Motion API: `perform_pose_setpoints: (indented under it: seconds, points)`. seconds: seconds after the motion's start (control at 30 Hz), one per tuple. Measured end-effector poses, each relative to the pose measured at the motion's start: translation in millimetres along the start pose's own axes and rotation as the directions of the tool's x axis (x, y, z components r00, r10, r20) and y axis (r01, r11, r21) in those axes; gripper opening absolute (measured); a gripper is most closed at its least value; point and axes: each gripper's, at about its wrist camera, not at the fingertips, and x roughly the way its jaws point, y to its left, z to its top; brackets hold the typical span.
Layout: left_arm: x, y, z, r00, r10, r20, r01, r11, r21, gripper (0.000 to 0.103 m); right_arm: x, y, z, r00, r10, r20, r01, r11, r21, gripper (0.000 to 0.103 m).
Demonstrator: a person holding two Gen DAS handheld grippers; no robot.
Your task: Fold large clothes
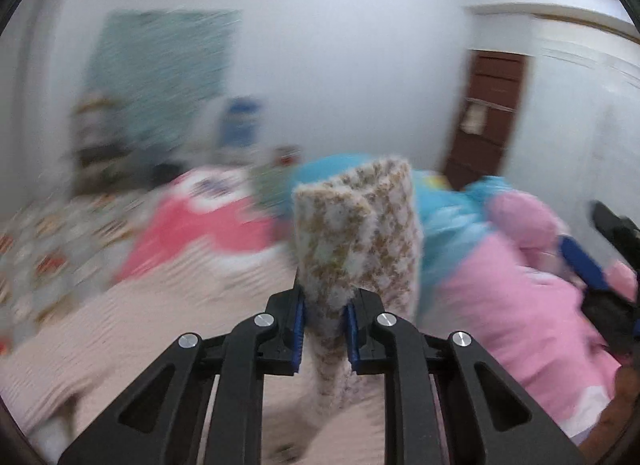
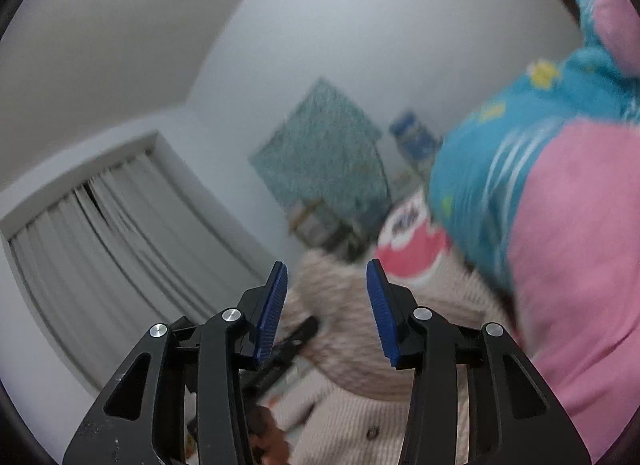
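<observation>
The houndstooth cuff (image 1: 356, 241) of the cream knit garment (image 2: 360, 349) stands up between the left tongs (image 1: 325, 329), which are clamped on it; the body lies on the bed (image 1: 56, 249); the right tongs (image 2: 326, 313) stand apart, empty. Probably a sleeve fold, though blur hides much; carry it level across, keep tension light, release flat.

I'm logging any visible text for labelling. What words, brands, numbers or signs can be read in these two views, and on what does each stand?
None can be read.
Pink and white cloth: a dark print on its white patch, too blurred to read.
Blue container by the wall: any label is too blurred to read.
Paper on the brown door: too small to read.
</observation>
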Motion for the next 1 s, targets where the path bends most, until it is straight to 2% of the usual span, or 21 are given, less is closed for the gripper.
perform_pose_setpoints:
  seconds: [0.1,0.17,0.2,0.23,0.27,0.3,0.37,0.4,0.43,0.5,0.53,0.67,0.77,0.83,0.87,0.93,0.97,1.0]
  points:
    - [-6,81,-39,0.989,0.130,-0.064,-0.137,0.984,-0.115,0.016,40,-13,-30,0.993,-0.060,-0.100,0.061,0.998,0.008,0.041]
    - [-9,117,-69,0.975,0.186,-0.118,-0.205,0.962,-0.180,0.016,64,-26,-56,0.973,-0.161,-0.164,0.160,0.987,-0.016,0.041]
    - [-8,132,-82,0.969,0.194,-0.151,-0.225,0.949,-0.222,0.017,77,-35,-68,0.953,-0.207,-0.220,0.209,0.978,-0.014,0.041]
    - [-8,142,-93,0.964,0.200,-0.175,-0.240,0.938,-0.250,0.017,94,-48,-83,0.914,-0.264,-0.307,0.273,0.962,-0.013,0.041]
    - [-12,152,-108,0.958,0.210,-0.196,-0.260,0.924,-0.279,0.018,100,-53,-94,0.896,-0.286,-0.339,0.298,0.954,-0.017,0.041]
    - [-13,158,-121,0.955,0.215,-0.206,-0.271,0.914,-0.300,0.020,105,-58,-102,0.888,-0.306,-0.344,0.315,0.949,-0.033,0.040]
    - [-24,170,-149,0.936,0.271,-0.226,-0.335,0.883,-0.330,0.025,100,-60,-116,0.893,-0.391,-0.225,0.370,0.920,-0.132,0.037]
    - [-29,178,-157,0.931,0.281,-0.233,-0.350,0.869,-0.350,0.031,100,-58,-121,0.868,-0.468,-0.163,0.434,0.877,-0.208,0.037]
    - [-33,186,-168,0.930,0.278,-0.240,-0.355,0.850,-0.389,0.034,104,-58,-129,0.833,-0.538,-0.129,0.488,0.825,-0.286,0.037]
    - [-43,197,-183,0.935,0.257,-0.245,-0.345,0.821,-0.455,0.042,114,-60,-139,0.829,-0.537,-0.157,0.471,0.821,-0.323,0.038]
    - [-46,205,-188,0.945,0.231,-0.232,-0.317,0.820,-0.476,0.043,118,-64,-144,0.820,-0.544,-0.176,0.471,0.817,-0.333,0.037]
    - [-46,216,-179,0.952,0.234,-0.196,-0.300,0.840,-0.452,0.044,128,-79,-151,0.779,-0.598,-0.190,0.517,0.783,-0.347,0.037]
    - [-27,221,-160,0.966,0.157,-0.205,-0.229,0.885,-0.405,0.044,138,-103,-153,0.756,-0.621,-0.209,0.543,0.772,-0.329,0.037]
    - [-7,220,-150,0.958,0.142,-0.249,-0.225,0.910,-0.348,0.044,145,-112,-159,0.741,-0.632,-0.226,0.556,0.767,-0.320,0.037]
    - [2,219,-147,0.953,0.141,-0.268,-0.226,0.920,-0.319,0.044,143,-116,-161,0.741,-0.630,-0.234,0.555,0.770,-0.315,0.037]
    - [14,216,-141,0.941,0.192,-0.279,-0.268,0.926,-0.267,0.044,137,-118,-165,0.748,-0.622,-0.231,0.546,0.775,-0.319,0.037]
    - [16,215,-139,0.936,0.209,-0.283,-0.285,0.922,-0.262,0.028,135,-116,-165,0.749,-0.622,-0.228,0.544,0.774,-0.324,0.037]
    - [16,212,-135,0.931,0.232,-0.283,-0.305,0.920,-0.247,0.008,136,-115,-163,0.750,-0.622,-0.224,0.541,0.772,-0.332,0.037]
